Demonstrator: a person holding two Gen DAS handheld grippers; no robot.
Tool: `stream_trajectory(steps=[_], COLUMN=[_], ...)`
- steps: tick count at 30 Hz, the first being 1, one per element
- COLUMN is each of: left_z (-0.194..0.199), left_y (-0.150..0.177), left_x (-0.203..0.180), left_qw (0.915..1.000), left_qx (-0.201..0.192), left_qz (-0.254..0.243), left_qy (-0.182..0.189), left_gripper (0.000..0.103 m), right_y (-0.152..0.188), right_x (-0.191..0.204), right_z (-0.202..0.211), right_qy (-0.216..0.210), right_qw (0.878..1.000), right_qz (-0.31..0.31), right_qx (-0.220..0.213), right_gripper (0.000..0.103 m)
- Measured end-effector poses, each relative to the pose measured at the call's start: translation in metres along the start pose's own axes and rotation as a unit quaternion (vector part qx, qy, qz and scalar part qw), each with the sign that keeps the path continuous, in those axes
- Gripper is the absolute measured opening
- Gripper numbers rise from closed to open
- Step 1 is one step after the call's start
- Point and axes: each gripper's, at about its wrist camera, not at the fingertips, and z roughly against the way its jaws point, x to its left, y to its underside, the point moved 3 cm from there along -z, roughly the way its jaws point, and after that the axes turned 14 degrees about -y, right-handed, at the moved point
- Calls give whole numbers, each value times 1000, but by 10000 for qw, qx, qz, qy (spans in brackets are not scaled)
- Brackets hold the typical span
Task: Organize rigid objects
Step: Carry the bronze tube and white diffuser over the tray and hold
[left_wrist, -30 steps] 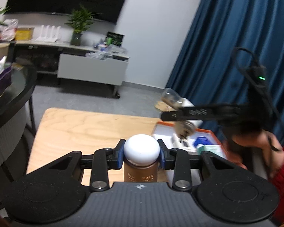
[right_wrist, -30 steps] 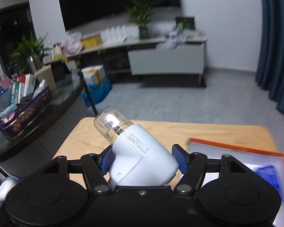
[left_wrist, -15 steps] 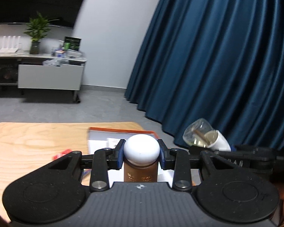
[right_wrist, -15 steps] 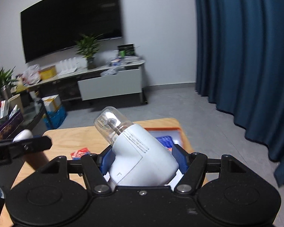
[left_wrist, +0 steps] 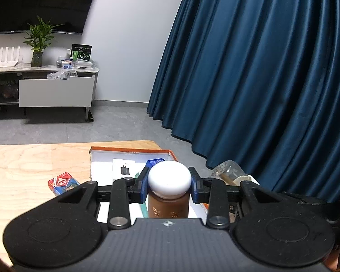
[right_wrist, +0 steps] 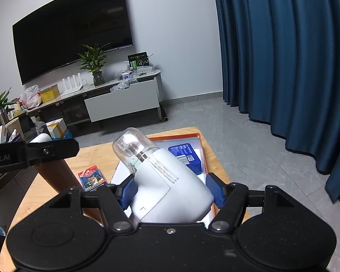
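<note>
My left gripper [left_wrist: 169, 184] is shut on a brown bottle with a round white cap [left_wrist: 169, 179], held upright above the orange-rimmed white box [left_wrist: 102, 158]. My right gripper [right_wrist: 170, 192] is shut on a white device with a clear domed tip [right_wrist: 167, 181], tilted up to the left. The box [right_wrist: 198, 136] lies on the wooden table [right_wrist: 95, 154] under both grippers. Inside it lie a blue packet [right_wrist: 187, 156] and a leaflet with a charger picture [left_wrist: 124, 168]. In the right wrist view the brown bottle [right_wrist: 56, 176] and left gripper's finger [right_wrist: 49, 150] show at the left.
A red and blue card pack [left_wrist: 62, 182] lies on the table left of the box. Dark blue curtains [left_wrist: 260, 79] hang to the right. A white TV cabinet [right_wrist: 122, 102] with a plant [right_wrist: 94, 63] stands at the far wall, over grey floor.
Both grippers have swung to the right across the table and now hang over the orange-rimmed box. Each still holds its object; the right gripper has come alongside the left.
</note>
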Motion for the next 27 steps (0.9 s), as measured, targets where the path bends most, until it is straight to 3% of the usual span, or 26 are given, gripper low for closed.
stream_trajectory(steps=[13, 27], left_z=[8, 12], left_y=[0, 3], left_x=[-11, -13], left_qw=[9997, 9996], left_qx=[-34, -116], left_qz=[-84, -146], left_qy=[-222, -219], left_gripper=[35, 35], right_y=[1, 1], right_x=[-1, -1], right_z=[11, 16], right_qy=[-69, -82], right_qw=[9999, 9998], right_qz=[34, 48], right_qx=[-127, -162], right_gripper=[79, 79])
